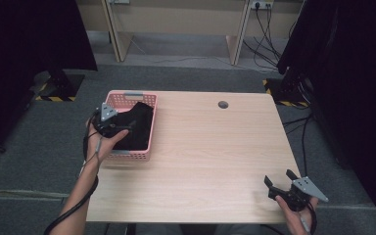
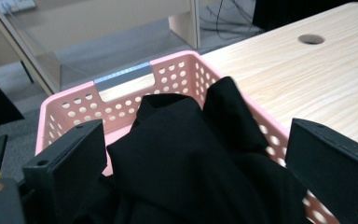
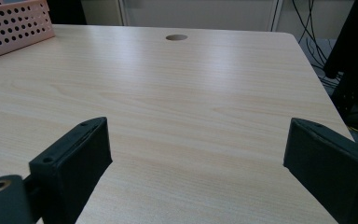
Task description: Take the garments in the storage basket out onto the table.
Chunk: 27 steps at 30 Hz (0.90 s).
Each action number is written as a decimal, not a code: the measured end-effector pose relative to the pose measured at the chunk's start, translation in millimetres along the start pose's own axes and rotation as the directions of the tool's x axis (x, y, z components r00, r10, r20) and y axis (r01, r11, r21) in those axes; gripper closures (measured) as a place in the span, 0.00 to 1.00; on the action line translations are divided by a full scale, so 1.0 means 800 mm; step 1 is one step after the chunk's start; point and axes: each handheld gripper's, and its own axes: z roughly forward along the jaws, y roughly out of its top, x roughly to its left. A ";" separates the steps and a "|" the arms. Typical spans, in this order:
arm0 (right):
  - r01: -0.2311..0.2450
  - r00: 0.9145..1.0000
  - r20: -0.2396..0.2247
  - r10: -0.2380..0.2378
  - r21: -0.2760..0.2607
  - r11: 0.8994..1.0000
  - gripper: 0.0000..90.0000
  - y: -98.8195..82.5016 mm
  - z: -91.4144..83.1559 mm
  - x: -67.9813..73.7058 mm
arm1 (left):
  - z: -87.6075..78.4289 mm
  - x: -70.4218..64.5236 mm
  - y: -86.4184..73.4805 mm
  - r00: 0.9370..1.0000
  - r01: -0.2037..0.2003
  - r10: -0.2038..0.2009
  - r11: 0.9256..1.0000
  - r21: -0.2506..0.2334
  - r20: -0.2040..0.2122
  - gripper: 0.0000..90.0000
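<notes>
A pink perforated basket point(image 1: 152, 128) stands at the table's left edge, and a black cloth point(image 1: 139, 129) lies heaped inside it. My left gripper point(image 1: 127, 126) is over the basket's left side, open. In the left gripper view, the black cloth point(image 2: 191, 154) bulges up between the spread jaws of my left gripper point(image 2: 198, 135), with the basket point(image 2: 65, 100) behind it. I cannot tell whether the jaws touch the fabric. My right gripper point(image 1: 278, 176) rests open near the front right corner. In its own view, the right gripper point(image 3: 198, 126) has bare wood between its jaws.
The light wooden table point(image 1: 215, 156) has a round cable hole point(image 1: 223, 104) near its far edge. The basket's corner point(image 3: 14, 28) shows far off in the right gripper view. Dark curtains, stands and cables flank the table on the floor.
</notes>
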 end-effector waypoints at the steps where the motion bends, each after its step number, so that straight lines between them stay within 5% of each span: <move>1: -0.002 1.000 -0.001 0.002 -0.001 1.000 0.08 0.000 0.000 0.000 | 0.005 0.002 0.001 1.000 0.005 -0.005 1.000 0.007 0.001 0.05; 13: -0.007 1.000 -0.006 0.007 -0.004 1.000 0.08 0.000 0.000 -0.001 | 0.049 0.019 0.007 0.999 0.034 -0.033 0.994 0.107 -0.010 0.05; 17: -0.007 1.000 -0.007 0.007 -0.006 1.000 0.08 0.000 -0.001 -0.001 | 0.062 0.023 0.004 0.999 0.040 -0.039 0.986 0.159 -0.008 0.06; 18: -0.007 1.000 -0.007 0.007 -0.006 1.000 0.08 0.000 -0.001 -0.001 | 0.079 0.023 -0.007 0.999 0.033 -0.030 0.973 0.229 -0.015 0.06; 21: -0.009 1.000 -0.008 0.009 -0.007 1.000 0.08 0.000 -0.001 -0.001 | 0.079 0.023 -0.007 0.999 0.033 -0.030 0.973 0.229 -0.015 0.06; 22: -0.009 1.000 -0.008 0.009 -0.007 1.000 0.08 0.000 -0.001 -0.001 | 0.086 0.024 -0.012 0.999 0.047 -0.045 0.965 0.258 -0.014 0.06; 24: -0.009 1.000 -0.009 0.009 -0.007 1.000 0.08 0.000 -0.001 -0.001 | 0.086 0.024 -0.012 0.999 0.047 -0.045 0.965 0.258 -0.014 0.06; 25: -0.009 1.000 -0.009 0.009 -0.007 1.000 0.08 0.000 -0.001 -0.001 | 0.092 0.023 -0.016 0.999 0.049 -0.049 0.956 0.289 -0.005 0.06; 27: -0.006 1.000 -0.011 0.006 -0.007 1.000 0.08 0.000 -0.001 -0.001 | 0.092 0.023 -0.016 0.999 0.049 -0.049 0.956 0.289 -0.005 0.05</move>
